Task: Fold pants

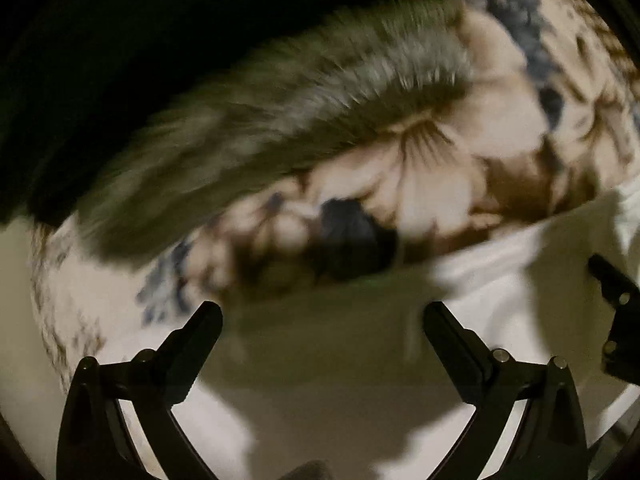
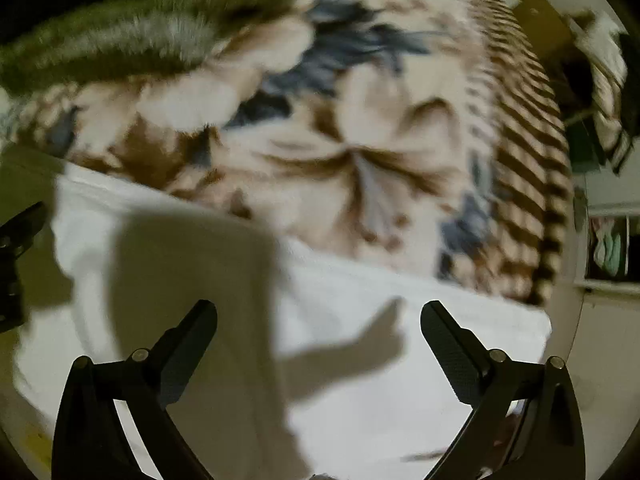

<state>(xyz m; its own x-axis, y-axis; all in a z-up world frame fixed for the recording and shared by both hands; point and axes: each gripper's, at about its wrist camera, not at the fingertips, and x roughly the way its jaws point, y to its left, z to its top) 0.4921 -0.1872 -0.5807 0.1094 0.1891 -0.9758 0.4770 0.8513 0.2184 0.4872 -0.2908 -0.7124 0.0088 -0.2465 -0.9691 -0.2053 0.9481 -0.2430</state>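
The pants (image 2: 400, 392) look like a white cloth spread flat on a floral blanket, partly under dark shadows. My right gripper (image 2: 319, 312) hovers over the cloth, open, with nothing between its fingers. In the left wrist view the same white cloth (image 1: 492, 268) fills the lower half, mostly in shadow. My left gripper (image 1: 322, 316) stands open above it, empty. Each gripper shows at the edge of the other's view: the right one (image 1: 616, 320) and the left one (image 2: 16, 260). Both views are blurred.
The cream, brown and blue floral blanket (image 2: 360, 140) stretches beyond the cloth's far edge, with a striped border (image 2: 528, 160) at the right. An olive-grey furry strip (image 1: 280, 120) lies along its far side. Shelves with clutter (image 2: 608, 248) stand at the right.
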